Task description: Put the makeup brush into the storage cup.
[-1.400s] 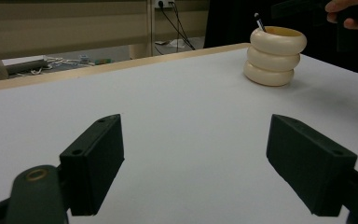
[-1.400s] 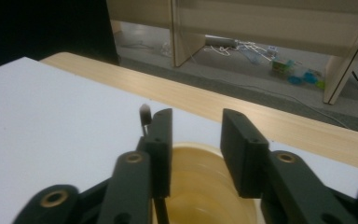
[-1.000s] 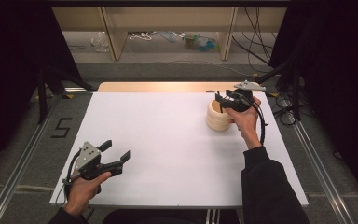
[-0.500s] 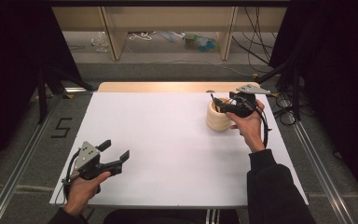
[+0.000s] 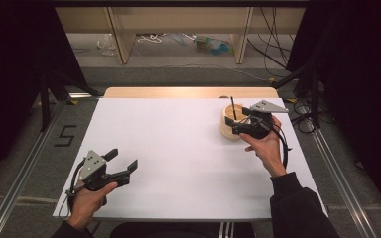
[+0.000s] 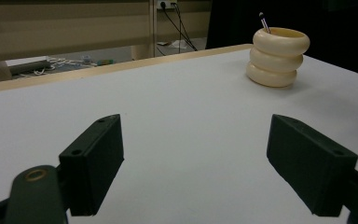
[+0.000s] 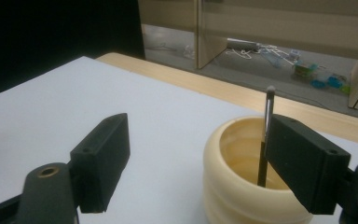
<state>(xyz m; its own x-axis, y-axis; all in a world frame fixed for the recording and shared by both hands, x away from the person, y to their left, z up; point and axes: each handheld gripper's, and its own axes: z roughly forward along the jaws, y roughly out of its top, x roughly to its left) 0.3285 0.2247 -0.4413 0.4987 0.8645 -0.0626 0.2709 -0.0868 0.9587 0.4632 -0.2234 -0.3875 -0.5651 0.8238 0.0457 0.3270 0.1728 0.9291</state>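
A dark "5" (image 5: 65,135) is marked on the floor at the left of the high view, beside the white table (image 5: 178,148); no other writing can be read. The cream ringed cup (image 5: 229,128) stands upright at the right of the high view, near the table's far edge; a thin dark pen (image 5: 233,108) stands in it, leaning on the inner wall, its pale tip above the rim; in the left gripper view the cup (image 6: 278,57) sits at the upper right with the pen (image 6: 264,21) poking out. The right gripper (image 5: 238,128) is just beside the cup; its jaws have just been opening and stand wide, nothing pinched; in its own view the cup (image 7: 242,186) lies low between them, the pen (image 7: 266,135) just by the right jaw. The left gripper (image 5: 124,161), at lower left, is open and empty above bare table.
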